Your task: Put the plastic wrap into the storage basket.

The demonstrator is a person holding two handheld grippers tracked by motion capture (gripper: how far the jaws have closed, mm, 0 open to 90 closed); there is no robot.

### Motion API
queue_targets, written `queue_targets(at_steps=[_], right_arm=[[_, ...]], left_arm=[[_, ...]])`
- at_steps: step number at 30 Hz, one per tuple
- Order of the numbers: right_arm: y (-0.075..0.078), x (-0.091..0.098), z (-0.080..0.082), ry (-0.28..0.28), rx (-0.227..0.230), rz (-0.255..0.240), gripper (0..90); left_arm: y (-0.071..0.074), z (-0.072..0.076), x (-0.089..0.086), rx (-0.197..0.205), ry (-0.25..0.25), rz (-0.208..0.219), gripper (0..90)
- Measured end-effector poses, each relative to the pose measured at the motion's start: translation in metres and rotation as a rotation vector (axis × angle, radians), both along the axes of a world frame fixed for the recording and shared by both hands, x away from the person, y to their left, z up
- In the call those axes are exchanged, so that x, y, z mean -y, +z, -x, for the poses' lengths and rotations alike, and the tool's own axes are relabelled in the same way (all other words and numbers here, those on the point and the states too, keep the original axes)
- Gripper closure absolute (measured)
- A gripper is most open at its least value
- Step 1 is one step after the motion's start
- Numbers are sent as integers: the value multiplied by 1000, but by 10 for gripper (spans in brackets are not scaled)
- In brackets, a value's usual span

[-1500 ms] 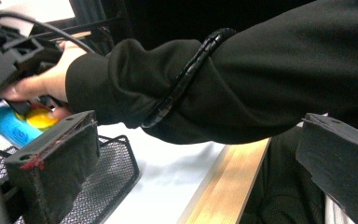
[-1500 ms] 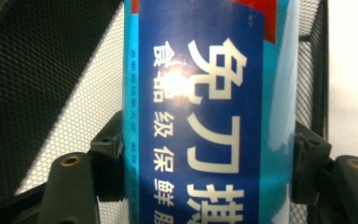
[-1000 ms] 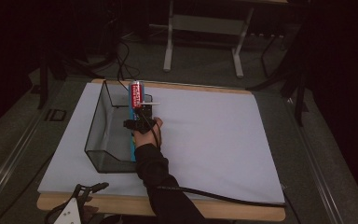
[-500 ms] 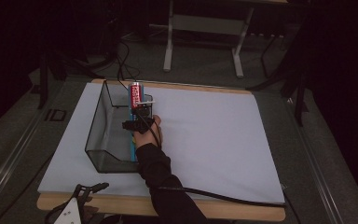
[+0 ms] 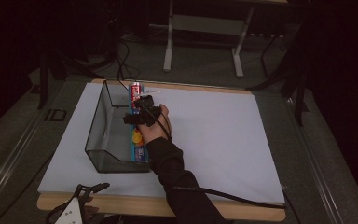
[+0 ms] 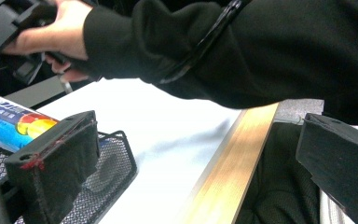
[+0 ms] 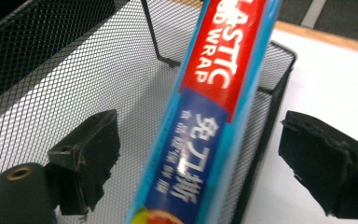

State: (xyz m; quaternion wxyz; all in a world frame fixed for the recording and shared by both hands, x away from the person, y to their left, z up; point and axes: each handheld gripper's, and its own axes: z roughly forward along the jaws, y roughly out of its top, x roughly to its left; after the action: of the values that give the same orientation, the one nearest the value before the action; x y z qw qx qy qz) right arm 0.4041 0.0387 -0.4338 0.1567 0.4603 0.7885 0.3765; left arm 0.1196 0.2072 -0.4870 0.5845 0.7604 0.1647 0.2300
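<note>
wire basket (image 5: 103, 140) at table's left, holding plastic wrap box (image 5: 137, 121) along right wall, long axis near to far, far end tilted up past rim. right gripper (image 5: 141, 108) above, jaws just opened, clear of box. left gripper (image 5: 81, 205) at near edge, partly cut off, jaws apart, empty.

Blue-and-red plastic wrap box (image 5: 137, 122), lengthwise along right wall of black mesh basket (image 5: 103, 121)

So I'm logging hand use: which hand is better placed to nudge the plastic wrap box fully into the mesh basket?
Probably the right: its open tongs straddle the plastic wrap box over the mesh basket.
</note>
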Motion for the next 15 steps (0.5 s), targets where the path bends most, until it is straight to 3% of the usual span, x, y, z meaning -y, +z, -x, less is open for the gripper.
queue_targets(at_steps=[9,15], right_arm=[[12,36,1,69,21,14,140],[23,63,7,91,78,30,146]], left_arm=[[-1,0,1,-2,4,-6,1],[-1,0,2,-4,3,-7,1]])
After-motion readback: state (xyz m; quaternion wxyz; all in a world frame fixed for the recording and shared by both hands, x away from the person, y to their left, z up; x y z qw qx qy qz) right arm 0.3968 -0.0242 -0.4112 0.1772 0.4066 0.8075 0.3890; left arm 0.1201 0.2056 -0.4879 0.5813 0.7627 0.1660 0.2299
